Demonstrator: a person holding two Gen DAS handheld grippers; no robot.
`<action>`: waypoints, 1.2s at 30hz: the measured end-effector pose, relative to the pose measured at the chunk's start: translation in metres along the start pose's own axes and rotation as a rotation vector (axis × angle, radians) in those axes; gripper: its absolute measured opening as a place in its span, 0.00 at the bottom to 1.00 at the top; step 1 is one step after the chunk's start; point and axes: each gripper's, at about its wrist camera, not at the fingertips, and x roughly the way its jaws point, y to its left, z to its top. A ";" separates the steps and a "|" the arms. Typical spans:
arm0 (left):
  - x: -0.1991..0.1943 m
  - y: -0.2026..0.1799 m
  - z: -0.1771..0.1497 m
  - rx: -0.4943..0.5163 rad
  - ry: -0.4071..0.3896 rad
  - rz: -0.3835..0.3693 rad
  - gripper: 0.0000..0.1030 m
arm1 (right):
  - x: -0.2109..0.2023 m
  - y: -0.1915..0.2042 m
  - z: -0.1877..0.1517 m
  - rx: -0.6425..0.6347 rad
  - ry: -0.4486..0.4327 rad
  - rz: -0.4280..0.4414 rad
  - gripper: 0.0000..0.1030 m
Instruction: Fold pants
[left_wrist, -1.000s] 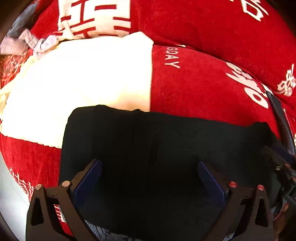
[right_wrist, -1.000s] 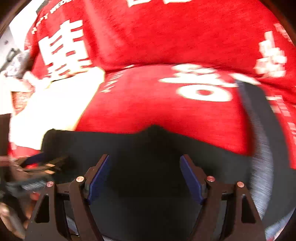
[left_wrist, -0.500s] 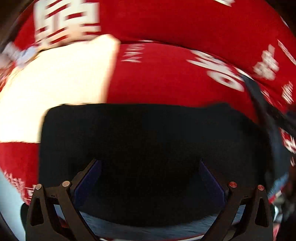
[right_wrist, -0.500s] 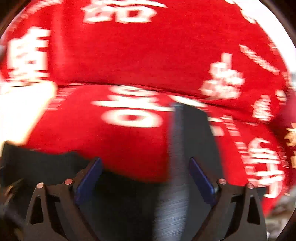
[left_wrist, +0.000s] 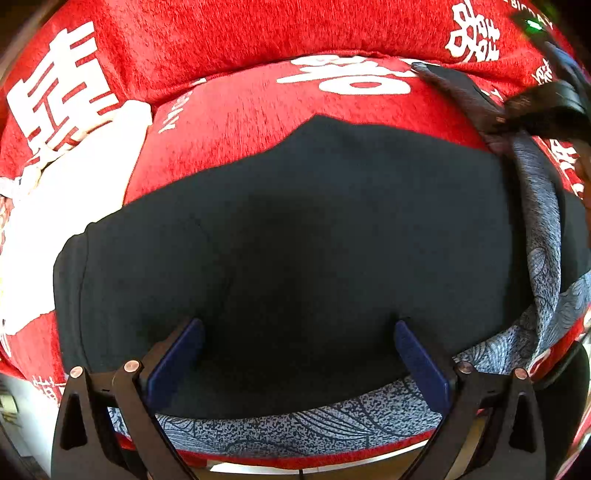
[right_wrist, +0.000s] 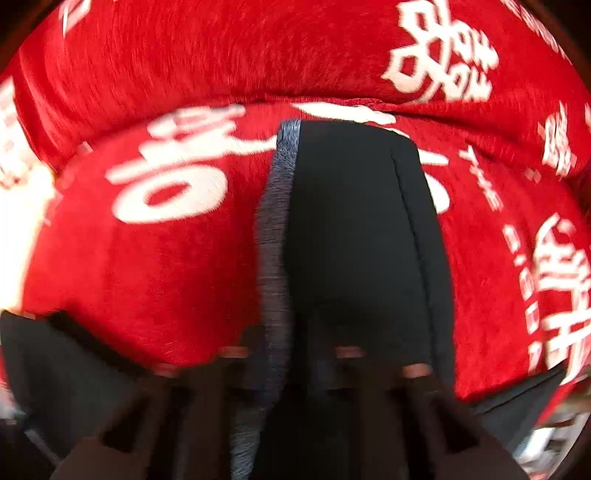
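2 blue pads of the left gripper (left_wrist: 295, 354) stand far apart in the left wrist view, with nothing pinched between them. Under them lie the black pants (left_wrist: 295, 240), spread flat over a red cloth (left_wrist: 240, 122) with big white signs on it. The pants fill most of the middle of this view. Along their near edge and up the right side runs a grey patterned lining (left_wrist: 314, 421), the inside of the pants showing. A white cloth (left_wrist: 66, 206) lies on the red cloth to the left, and the pants overlap its edge. At the top right, the right gripper (left_wrist: 498, 122) pinches a strip of the pants' edge and holds it up off the cloth.

In the right wrist view, things are blurry. The right gripper (right_wrist: 291, 365) has just snapped together, and its 2 dark fingers (right_wrist: 236, 373) now sit close, squeezed on the pants (right_wrist: 354, 236). A long black piece of the pants runs from the fingers away across the red cloth (right_wrist: 147, 280). A grey edge (right_wrist: 273, 236) runs down the left side of that piece. More black fabric shows at the bottom left and bottom right corners.
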 end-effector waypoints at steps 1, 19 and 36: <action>-0.001 -0.006 0.004 0.012 -0.011 0.011 1.00 | -0.012 -0.005 -0.007 0.001 -0.042 -0.040 0.06; 0.007 0.016 0.012 0.079 -0.031 0.174 1.00 | -0.070 -0.151 -0.175 0.360 -0.212 -0.103 0.08; 0.003 0.086 0.022 -0.179 -0.014 0.104 1.00 | -0.109 -0.235 -0.216 0.635 -0.388 -0.060 0.70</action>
